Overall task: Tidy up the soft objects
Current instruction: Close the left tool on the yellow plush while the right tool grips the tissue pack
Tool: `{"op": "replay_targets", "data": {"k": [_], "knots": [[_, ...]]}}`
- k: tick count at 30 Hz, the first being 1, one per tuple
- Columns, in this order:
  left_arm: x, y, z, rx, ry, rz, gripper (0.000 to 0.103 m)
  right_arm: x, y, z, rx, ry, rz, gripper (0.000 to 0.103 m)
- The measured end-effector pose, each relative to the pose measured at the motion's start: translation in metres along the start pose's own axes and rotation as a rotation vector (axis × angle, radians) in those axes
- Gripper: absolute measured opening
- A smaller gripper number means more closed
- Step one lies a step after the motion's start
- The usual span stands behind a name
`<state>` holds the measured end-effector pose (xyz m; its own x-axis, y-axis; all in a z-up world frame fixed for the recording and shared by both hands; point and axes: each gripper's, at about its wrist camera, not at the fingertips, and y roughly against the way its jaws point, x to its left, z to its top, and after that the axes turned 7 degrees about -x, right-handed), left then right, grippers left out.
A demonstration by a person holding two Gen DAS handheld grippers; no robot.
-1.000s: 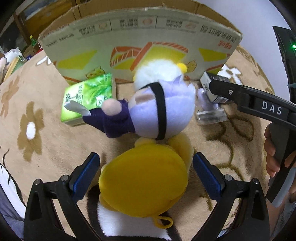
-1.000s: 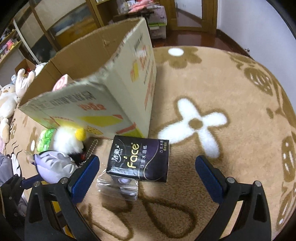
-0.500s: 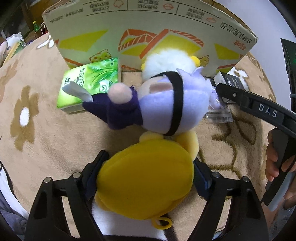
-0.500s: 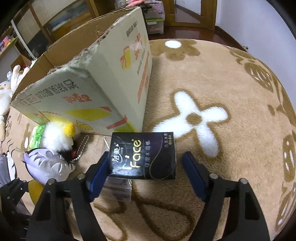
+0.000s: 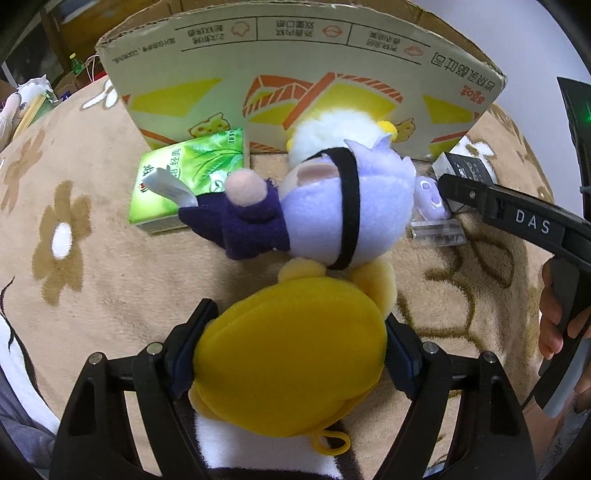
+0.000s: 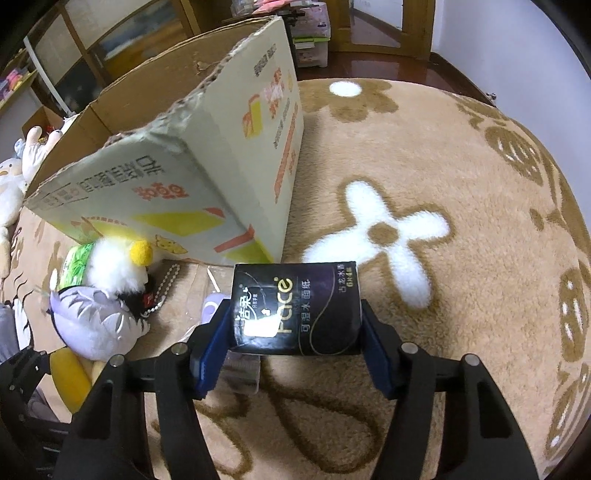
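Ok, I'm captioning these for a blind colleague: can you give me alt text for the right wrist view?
The right tongs are closing on a black tissue pack lying on a tan flowered rug, their blue pads at its two sides. A large open cardboard box stands behind, with a purple and white plush toy to the left.

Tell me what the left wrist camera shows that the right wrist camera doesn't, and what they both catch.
Only the left wrist view shows the left gripper pressed on the yellow plush, the green tissue pack's printed face, and a hand holding the other tool.

Only the right wrist view shows the right gripper, its jaws closing with pads against the black tissue pack, the white flower on the rug, and the wooden furniture behind.

Both show the cardboard box, the purple plush and the rug.
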<state>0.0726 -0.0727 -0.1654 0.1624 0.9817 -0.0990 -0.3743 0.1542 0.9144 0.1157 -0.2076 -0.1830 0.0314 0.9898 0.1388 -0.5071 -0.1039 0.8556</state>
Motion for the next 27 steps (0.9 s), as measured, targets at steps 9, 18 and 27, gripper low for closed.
{"op": "replay_targets", "data": {"k": [9, 18, 27], "knots": [[0.008, 0.016, -0.003, -0.022, 0.002, 0.005, 0.081, 0.003, 0.023, -0.01, -0.021, -0.01, -0.012, 0.068], [0.022, 0.043, -0.006, -0.099, 0.009, 0.012, 0.081, 0.01, 0.062, -0.022, -0.093, -0.024, 0.007, 0.068], [0.035, 0.09, -0.007, -0.258, 0.005, 0.061, 0.081, 0.022, 0.1, -0.035, -0.193, -0.052, 0.013, 0.068]]}}
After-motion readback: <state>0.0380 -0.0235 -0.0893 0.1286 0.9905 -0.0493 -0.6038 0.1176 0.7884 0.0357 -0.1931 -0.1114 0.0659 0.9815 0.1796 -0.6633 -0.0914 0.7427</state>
